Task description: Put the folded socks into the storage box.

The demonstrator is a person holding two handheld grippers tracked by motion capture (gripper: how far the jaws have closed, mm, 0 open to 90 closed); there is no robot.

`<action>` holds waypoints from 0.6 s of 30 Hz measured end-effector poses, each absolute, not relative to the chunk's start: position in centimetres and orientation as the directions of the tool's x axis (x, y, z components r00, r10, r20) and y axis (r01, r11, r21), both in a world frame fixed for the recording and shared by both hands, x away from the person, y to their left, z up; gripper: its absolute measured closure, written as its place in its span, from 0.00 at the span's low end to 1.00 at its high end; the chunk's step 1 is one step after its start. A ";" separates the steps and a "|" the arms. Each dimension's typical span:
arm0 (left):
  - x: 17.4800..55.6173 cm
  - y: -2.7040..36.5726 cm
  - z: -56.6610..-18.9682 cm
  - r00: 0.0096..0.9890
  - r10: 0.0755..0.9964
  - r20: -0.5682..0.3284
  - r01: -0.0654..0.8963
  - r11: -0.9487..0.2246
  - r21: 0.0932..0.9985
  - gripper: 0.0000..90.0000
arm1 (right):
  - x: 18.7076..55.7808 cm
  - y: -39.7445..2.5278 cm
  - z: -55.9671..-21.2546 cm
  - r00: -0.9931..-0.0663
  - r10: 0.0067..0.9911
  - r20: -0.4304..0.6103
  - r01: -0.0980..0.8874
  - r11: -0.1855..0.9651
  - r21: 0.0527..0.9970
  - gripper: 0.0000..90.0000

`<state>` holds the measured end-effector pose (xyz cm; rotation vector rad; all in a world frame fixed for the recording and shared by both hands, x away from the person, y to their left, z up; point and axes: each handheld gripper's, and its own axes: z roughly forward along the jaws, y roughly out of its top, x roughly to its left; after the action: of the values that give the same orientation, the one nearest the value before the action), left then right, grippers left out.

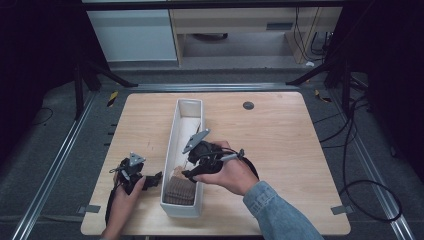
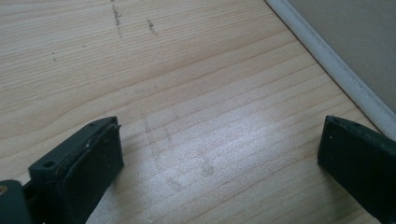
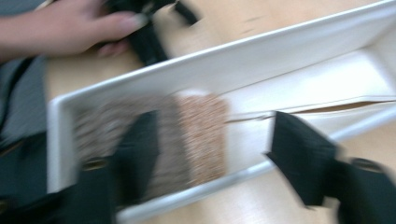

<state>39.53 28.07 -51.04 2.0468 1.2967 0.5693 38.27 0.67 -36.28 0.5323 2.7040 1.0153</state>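
A long white bin [image 1: 172,135] stands lengthwise on the wooden table [image 1: 280,130]. At its near end lie a dark brown knitted piece [image 1: 180,191] and a lighter tan one [image 1: 178,172]. My right gripper [image 1: 190,164] hovers open over the bin, just above these pieces. In the right gripper view its open jaws [image 3: 215,154] straddle the brown piece [image 3: 102,126] and the tan piece [image 3: 203,135] without touching them. My left gripper [image 1: 152,181] rests on the table left of the bin, open and empty [image 2: 219,154], beside the bin's wall [image 2: 355,37].
A flat white sheet or divider [image 3: 327,79] lies in the far part of the bin. A small dark round disc [image 1: 248,105] sits near the table's far edge. The other hand [image 3: 60,25] shows beyond the bin's rim [image 3: 261,56]. Bare wood spreads right of the bin.
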 end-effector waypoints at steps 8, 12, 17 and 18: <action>39.5 28.1 -51.0 0.420 0.907 0.022 0.630 -0.309 0.713 0.00 | 39.8 -0.7 -35.4 -0.852 0.518 -0.079 0.292 0.595 0.749 0.07; 39.5 28.1 -51.0 0.419 0.908 0.021 0.630 -0.308 0.713 0.00 | 40.6 -1.8 -35.0 -0.825 0.558 -0.094 0.288 0.557 0.779 0.06; 39.5 28.1 -51.0 0.418 0.908 0.020 0.631 -0.306 0.713 0.00 | 41.5 -3.6 -34.5 -0.783 0.616 -0.085 0.313 0.509 0.802 0.07; 39.5 28.1 -51.0 0.418 0.908 0.020 0.631 -0.306 0.713 0.00 | 41.5 -3.6 -34.5 -0.783 0.616 -0.085 0.313 0.509 0.802 0.07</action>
<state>39.49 28.06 -51.04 2.0461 1.2992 0.5678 41.53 -3.64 -34.54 0.7718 2.3945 1.1656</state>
